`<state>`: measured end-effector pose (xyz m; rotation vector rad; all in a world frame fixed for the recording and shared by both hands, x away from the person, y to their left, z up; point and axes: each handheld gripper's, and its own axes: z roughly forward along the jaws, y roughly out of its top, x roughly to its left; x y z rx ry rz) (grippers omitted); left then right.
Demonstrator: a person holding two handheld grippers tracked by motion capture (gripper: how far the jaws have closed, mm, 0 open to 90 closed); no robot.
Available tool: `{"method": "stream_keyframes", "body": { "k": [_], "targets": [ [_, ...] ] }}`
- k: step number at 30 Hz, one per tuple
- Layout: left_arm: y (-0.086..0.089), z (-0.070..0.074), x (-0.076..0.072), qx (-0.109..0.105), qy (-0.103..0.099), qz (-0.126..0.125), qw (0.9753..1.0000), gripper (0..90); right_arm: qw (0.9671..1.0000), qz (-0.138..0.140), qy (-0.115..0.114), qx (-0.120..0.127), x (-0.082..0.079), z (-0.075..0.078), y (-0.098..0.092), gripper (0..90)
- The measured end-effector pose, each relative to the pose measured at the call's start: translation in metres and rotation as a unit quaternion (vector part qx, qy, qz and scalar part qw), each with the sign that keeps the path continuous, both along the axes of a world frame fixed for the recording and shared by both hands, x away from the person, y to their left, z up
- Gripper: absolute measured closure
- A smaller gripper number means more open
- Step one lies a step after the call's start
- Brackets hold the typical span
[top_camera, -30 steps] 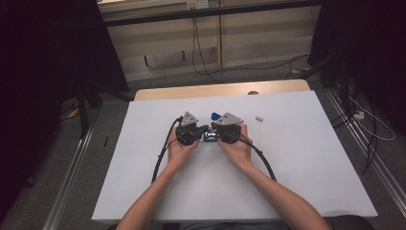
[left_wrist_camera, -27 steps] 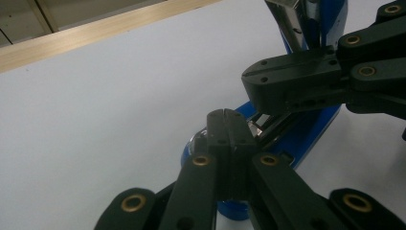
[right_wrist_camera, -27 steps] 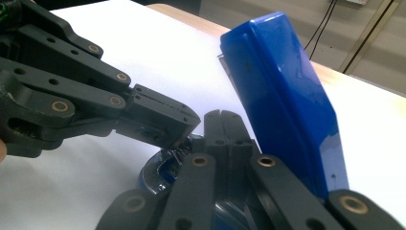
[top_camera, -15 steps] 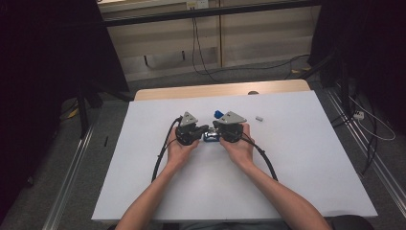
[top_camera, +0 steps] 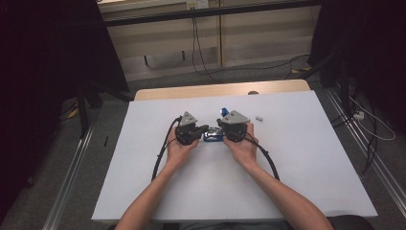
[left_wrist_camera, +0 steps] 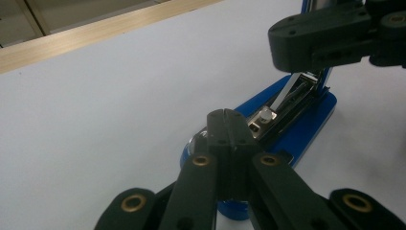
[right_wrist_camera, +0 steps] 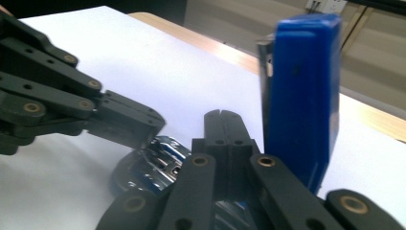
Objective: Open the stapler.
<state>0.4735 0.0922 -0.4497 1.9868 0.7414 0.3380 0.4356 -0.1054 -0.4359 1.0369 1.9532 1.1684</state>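
Both tongs, our left gripper (top_camera: 207, 129) and right gripper (top_camera: 219, 125), met over the blue stapler (top_camera: 212, 137) mid-table (top_camera: 297, 158) from above. From our left gripper (left_wrist_camera: 224, 114), jaws together, the stapler (left_wrist_camera: 306, 122) lay open just ahead. From our right gripper (right_wrist_camera: 222, 115), jaws together, its lid (right_wrist_camera: 299, 91) stood upright alongside.

Your left gripper (top_camera: 203, 130) and right gripper (top_camera: 223, 129) meet over the blue stapler (top_camera: 213, 137) mid-worktop (top_camera: 297, 158); a small grey piece (top_camera: 259, 118) lies beyond the right gripper
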Motion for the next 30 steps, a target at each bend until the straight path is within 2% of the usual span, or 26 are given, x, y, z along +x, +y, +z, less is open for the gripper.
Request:
{"method": "stream_keyframes", "body": {
  "k": [30],
  "targets": [
    [0.0007, -0.0004, 0.0000, -0.002, 0.001, -0.003, 1.0000, 90.0, 0.9995, -0.011, -0.001, 0.029, -0.0031, 0.0028, -0.0115, 90.0]
  ]
}}
